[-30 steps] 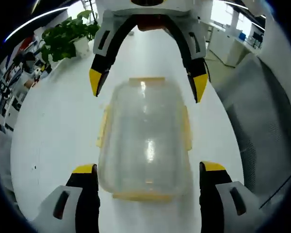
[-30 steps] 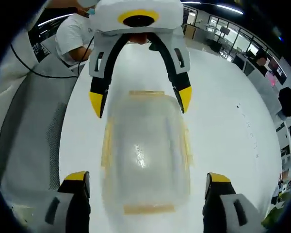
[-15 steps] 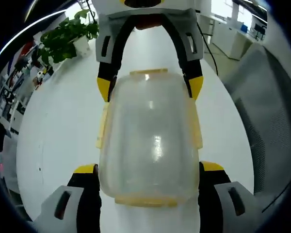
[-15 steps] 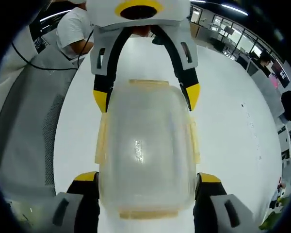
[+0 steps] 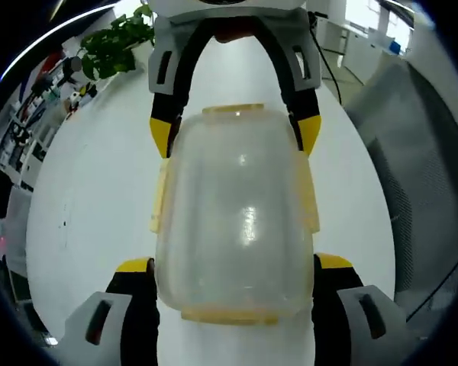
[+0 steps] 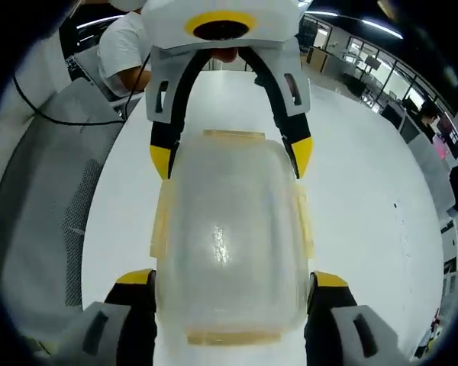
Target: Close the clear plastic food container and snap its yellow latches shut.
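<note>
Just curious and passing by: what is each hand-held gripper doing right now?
Left hand-held gripper: shut on the clear container.
Right hand-held gripper: shut on the same container, opposite end.

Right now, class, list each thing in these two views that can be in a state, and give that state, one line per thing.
clear plastic food container: lid on, held between both grippers at opposite ends.
yellow latches: flared outward along the sides, apparently not snapped down.
left gripper: closed on the container's near end.
right gripper: closed on the container's other end.
white table: bears nothing else nearby.
</note>
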The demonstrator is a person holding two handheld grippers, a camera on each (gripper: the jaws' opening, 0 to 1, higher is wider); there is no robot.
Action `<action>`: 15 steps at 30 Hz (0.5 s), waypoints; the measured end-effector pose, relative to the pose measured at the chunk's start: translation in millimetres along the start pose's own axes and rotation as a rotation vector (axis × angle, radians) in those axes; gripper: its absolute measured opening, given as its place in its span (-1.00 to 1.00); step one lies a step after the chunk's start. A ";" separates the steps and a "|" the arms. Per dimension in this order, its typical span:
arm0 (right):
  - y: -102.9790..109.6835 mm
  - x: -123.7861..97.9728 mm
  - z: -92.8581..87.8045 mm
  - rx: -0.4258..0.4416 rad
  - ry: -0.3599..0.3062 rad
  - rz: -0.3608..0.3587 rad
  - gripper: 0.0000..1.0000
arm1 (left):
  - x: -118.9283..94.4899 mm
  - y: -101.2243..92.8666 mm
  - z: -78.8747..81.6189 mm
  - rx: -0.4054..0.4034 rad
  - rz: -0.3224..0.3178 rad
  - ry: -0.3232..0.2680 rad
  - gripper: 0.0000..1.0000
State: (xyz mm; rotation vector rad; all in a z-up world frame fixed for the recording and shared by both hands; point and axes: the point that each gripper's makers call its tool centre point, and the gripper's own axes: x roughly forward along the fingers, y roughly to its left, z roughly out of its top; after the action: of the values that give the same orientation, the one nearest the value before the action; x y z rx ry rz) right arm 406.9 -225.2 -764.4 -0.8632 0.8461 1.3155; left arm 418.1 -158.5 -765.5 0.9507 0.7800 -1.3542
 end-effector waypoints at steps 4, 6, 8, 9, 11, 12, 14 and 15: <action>-0.8 11.7 24.1 -0.022 -0.007 0.010 0.60 | -11.0 0.3 -23.9 -0.016 0.011 0.015 0.62; -1.1 16.5 34.2 -0.028 -0.015 0.013 0.60 | -17.6 0.3 -36.0 -0.021 0.013 0.022 0.62; -1.2 22.5 46.4 -0.036 -0.018 0.017 0.61 | -22.6 0.3 -48.4 -0.029 0.018 0.030 0.62; -0.9 25.1 51.3 -0.042 -0.017 0.020 0.61 | -24.7 -0.1 -53.4 -0.031 0.019 0.035 0.62; -0.7 30.8 62.8 -0.053 -0.016 0.026 0.61 | -30.9 -1.0 -65.3 -0.040 0.023 0.042 0.62; -0.5 32.8 67.3 -0.055 -0.017 0.027 0.61 | -33.2 -1.5 -69.7 -0.042 0.024 0.044 0.62; 0.7 38.0 78.7 -0.060 -0.017 0.028 0.61 | -38.5 -1.8 -81.1 -0.043 0.026 0.050 0.62; 1.1 40.5 84.5 -0.062 -0.016 0.029 0.61 | -41.3 -1.5 -86.9 -0.045 0.026 0.051 0.62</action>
State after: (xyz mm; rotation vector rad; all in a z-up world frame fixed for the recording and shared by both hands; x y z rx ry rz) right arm 411.2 -131.7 -763.2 -0.8909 0.8115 1.3784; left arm 419.3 -62.3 -766.3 0.9603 0.8310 -1.2893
